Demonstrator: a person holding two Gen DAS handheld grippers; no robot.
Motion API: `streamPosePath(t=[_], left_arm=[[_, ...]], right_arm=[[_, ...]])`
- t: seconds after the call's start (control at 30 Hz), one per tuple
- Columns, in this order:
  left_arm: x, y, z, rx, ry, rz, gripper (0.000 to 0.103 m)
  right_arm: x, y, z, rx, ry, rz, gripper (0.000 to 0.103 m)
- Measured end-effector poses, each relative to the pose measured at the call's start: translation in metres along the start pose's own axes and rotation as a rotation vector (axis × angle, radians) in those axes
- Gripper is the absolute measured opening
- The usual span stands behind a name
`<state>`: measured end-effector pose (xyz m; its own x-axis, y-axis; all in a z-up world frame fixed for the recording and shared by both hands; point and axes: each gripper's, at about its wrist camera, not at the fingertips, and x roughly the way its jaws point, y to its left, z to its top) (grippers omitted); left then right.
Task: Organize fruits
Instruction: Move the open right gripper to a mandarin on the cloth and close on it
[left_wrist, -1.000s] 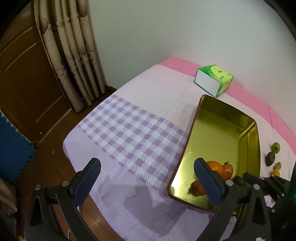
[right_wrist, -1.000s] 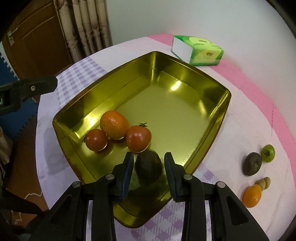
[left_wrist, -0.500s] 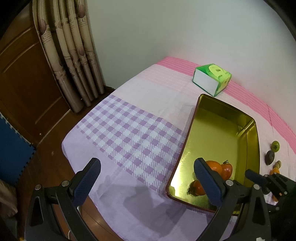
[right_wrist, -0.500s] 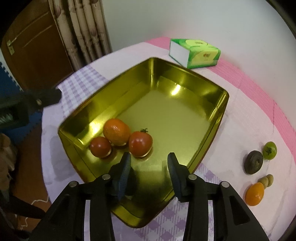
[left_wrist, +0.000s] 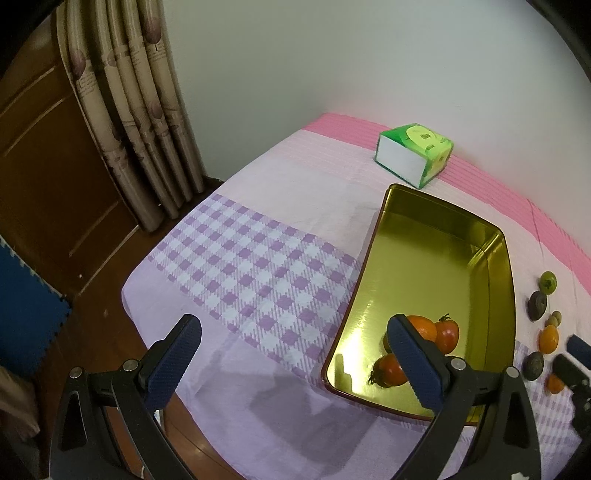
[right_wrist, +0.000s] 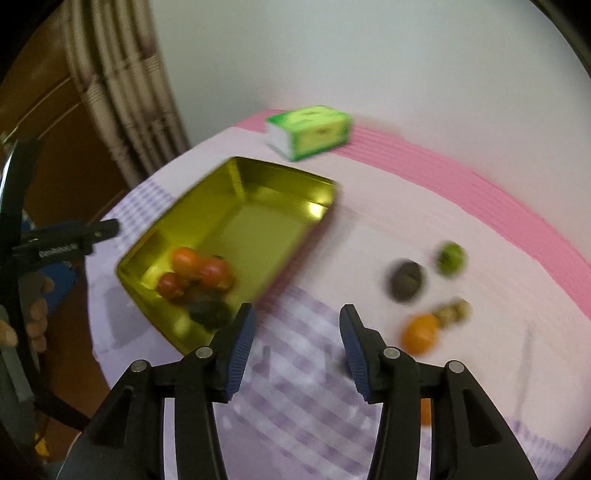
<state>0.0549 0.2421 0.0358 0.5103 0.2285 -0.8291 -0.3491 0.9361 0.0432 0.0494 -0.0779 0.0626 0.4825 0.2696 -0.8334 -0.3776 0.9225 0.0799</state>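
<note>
From your left claw (left_wrist: 291, 365), jaws spread wide and holding nothing, the gold tray (left_wrist: 495, 258) lies ahead and to the right; an orange (left_wrist: 424, 326) and two tomatoes (left_wrist: 448, 334) sit just past your right finger. Further right, outside the tray, loose fruits (left_wrist: 537, 304) wait on the cloth, with the tip of the other claw showing near them. From your right claw (right_wrist: 295, 341), the picture is smeared. Its jaws are opening with nothing between them, only checked cloth beneath. The tray (right_wrist: 236, 171) sits ahead and left with the dark avocado (right_wrist: 208, 312) near its close corner beside the red and orange fruit. Ahead and right lie an orange fruit (right_wrist: 419, 332), a dark one (right_wrist: 406, 280), a green one (right_wrist: 450, 257) and small pale ones (right_wrist: 452, 310). Round fruit on soft cloth may roll if a finger nudges it before you close, and the cluster is tight, so a wide approach could knock a neighbour away.
</note>
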Motion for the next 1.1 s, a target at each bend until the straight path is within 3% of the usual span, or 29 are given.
streamPosePath(t=[0.2, 0.43, 0.8, 1.1], left_arm=[[-0.002, -0.008, -0.002, 0.034, -0.007, -0.002, 0.1], [-0.01, -0.024, -0.008, 0.102, -0.029, -0.021, 0.1], [-0.018, -0.05, -0.016, 0.213, -0.052, -0.084, 0.1], [-0.018, -0.058, -0.019, 0.249, -0.049, -0.091, 0.1]], right_arm=[[-0.008, -0.053, -0.037, 0.096, 0.05, -0.069, 0.049], [-0.002, -0.081, -0.072, 0.168, 0.101, -0.078, 0.049], [0.026, -0.081, -0.069, 0.157, 0.117, -0.095, 0.049], [0.036, -0.082, -0.067, 0.147, 0.115, -0.123, 0.048]])
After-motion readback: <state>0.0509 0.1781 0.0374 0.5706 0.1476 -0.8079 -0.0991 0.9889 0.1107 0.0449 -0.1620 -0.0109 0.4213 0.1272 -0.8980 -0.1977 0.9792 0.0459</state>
